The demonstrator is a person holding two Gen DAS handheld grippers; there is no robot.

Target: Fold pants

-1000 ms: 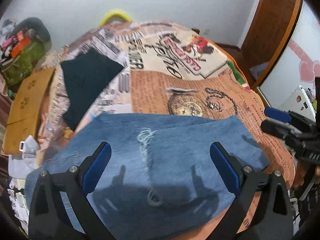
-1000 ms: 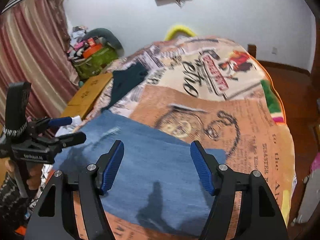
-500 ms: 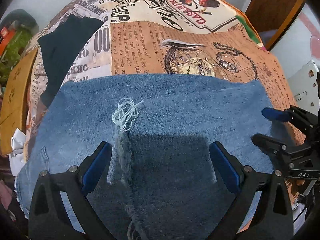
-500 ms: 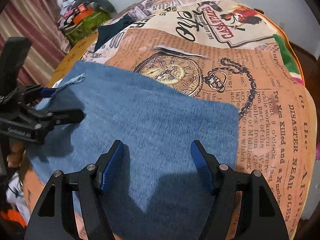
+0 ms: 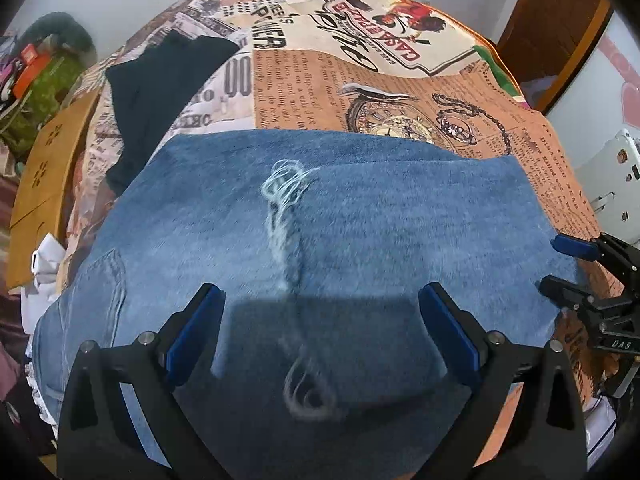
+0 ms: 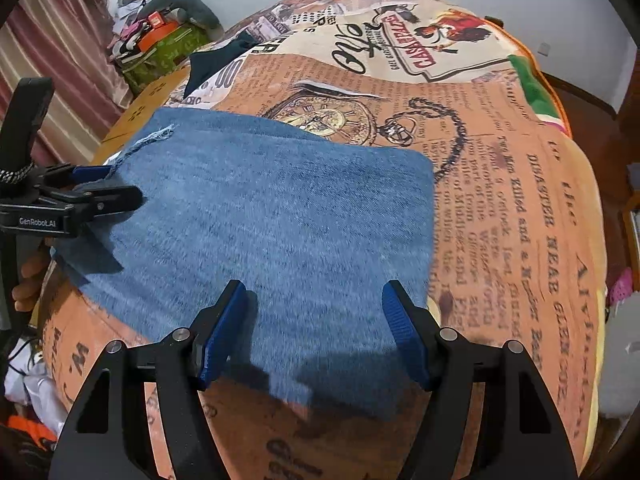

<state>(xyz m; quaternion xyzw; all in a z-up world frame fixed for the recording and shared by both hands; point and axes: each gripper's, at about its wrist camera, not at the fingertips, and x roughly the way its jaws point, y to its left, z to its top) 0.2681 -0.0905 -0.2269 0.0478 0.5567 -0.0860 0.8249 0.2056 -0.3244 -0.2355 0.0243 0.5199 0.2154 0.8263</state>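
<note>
Blue denim pants [image 5: 360, 232] lie flat on the bed, with a frayed tear [image 5: 286, 188] near the middle and a back pocket [image 5: 96, 292] at the left. My left gripper [image 5: 320, 328] is open just above the denim's near part. My right gripper [image 6: 316, 328] is open above the near right edge of the pants [image 6: 280, 220]. The left gripper shows in the right wrist view [image 6: 108, 186] over the pants' left end. The right gripper shows in the left wrist view [image 5: 560, 264] at the right edge. Neither holds cloth.
The bed cover [image 5: 360, 80] has a newspaper and pocket-watch print. A dark folded garment [image 5: 152, 92] lies at the far left. A cardboard box [image 5: 44, 176] and a green bag [image 6: 160, 52] stand left of the bed. A wooden door [image 5: 552, 20] is at the right.
Both grippers have tilted down and come closer to the denim. A second ago they looked across the bed from farther back. Both stay open.
</note>
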